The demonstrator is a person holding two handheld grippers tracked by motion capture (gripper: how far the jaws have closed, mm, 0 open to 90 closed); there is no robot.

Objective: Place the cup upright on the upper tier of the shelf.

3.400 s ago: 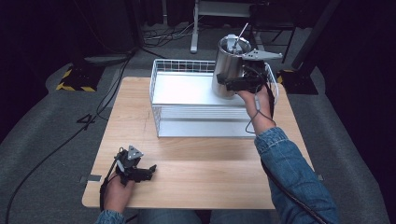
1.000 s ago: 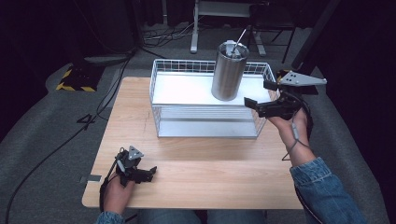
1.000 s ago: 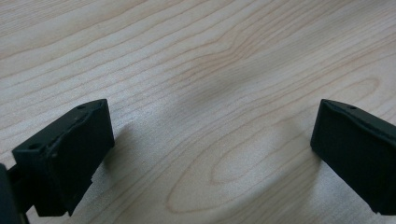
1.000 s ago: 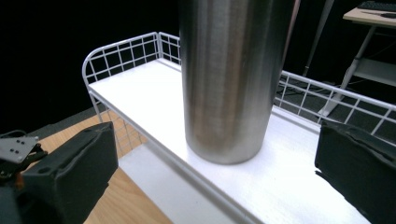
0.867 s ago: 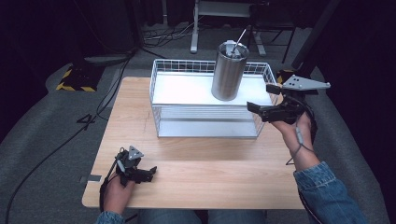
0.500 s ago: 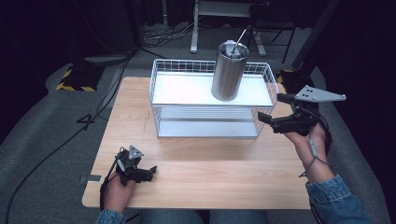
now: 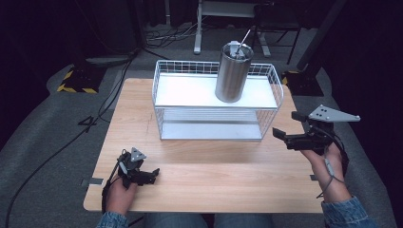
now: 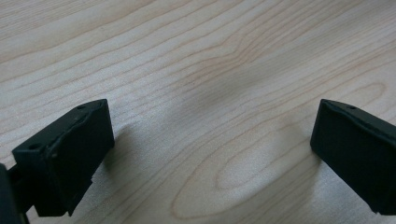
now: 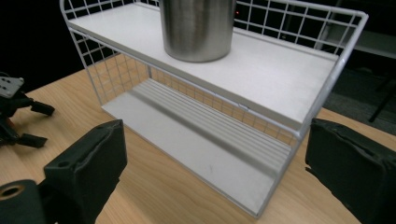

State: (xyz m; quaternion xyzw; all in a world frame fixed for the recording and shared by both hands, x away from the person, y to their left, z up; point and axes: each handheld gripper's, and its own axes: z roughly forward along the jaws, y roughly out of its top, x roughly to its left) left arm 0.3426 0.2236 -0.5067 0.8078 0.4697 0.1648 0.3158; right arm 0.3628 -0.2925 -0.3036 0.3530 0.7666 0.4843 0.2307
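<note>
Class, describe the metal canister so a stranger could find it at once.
On the wooden table stands a white wire rack with two shelves. The canister stands upright on the top shelf, right of middle: tall, shiny steel, a thin rod sticking out.

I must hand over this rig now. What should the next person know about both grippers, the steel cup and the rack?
Right gripper: open, empty, held off the rack's right end.
Left gripper: open, empty, resting low on the wooden table near its front left.
Steel cup: upright on the top shelf of the white wire rack, toward its right, with a thin rod sticking out of it.
Done: cup placed on the shelf and released.
Left: nothing obvious; the lower shelf is bare.
</note>
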